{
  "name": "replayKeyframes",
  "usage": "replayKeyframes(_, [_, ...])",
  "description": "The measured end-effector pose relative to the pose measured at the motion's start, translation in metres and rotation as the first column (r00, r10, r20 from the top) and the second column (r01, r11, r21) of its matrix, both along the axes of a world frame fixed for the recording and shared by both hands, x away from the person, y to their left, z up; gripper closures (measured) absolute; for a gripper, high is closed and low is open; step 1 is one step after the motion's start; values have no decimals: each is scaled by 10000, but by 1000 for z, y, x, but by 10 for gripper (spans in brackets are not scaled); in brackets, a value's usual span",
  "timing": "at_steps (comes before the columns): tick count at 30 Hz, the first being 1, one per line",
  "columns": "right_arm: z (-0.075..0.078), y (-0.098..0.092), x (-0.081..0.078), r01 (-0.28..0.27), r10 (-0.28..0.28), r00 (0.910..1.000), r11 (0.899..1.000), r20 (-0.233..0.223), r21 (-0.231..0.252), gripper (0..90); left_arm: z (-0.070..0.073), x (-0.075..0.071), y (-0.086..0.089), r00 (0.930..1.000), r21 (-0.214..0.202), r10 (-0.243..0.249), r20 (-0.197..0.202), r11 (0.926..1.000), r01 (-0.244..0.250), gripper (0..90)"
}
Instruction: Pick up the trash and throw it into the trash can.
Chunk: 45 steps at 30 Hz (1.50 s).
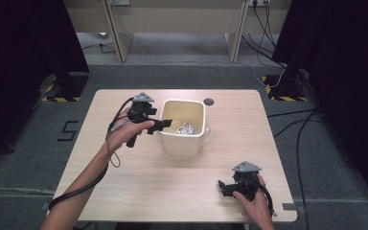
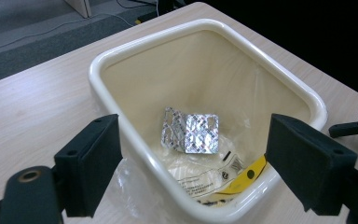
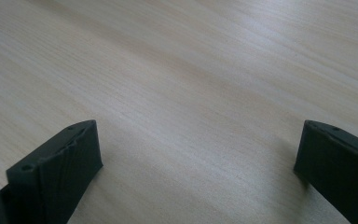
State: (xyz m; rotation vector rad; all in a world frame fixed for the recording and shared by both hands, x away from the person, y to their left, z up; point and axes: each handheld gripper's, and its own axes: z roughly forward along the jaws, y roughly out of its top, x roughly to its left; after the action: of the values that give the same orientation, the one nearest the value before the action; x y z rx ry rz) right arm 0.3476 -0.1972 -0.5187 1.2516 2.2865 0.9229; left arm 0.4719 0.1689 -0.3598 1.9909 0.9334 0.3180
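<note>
A cream plastic bin stands near the middle of the wooden table. Inside the bin lie silver blister packs and a clear wrapper with a yellow label. In the high view the blister packs glint at the bin's bottom. My left gripper hangs open over the bin's left rim with nothing between its jaws. The left gripper looks straight down into the bin. My right gripper rests open near the table's front right, and its jaws stand wide apart over bare wood.
A dark round hole sits in the table behind the bin. Cables trail over the grey floor to the right. Desk legs and dark curtains stand beyond the table.
</note>
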Motion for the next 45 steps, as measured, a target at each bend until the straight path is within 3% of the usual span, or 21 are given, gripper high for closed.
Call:
replayKeyframes(20, [0, 0, 0, 2, -2, 10000, 10000, 2, 4, 3, -9, -11, 38, 9977, -476, 677, 63, 9966, -673, 174])
replayKeyframes(45, [0, 0, 0, 1, -1, 10000, 10000, -17, -8, 3, -35, -25, 57, 9957, -636, 930, 23, 9937, -926, 175])
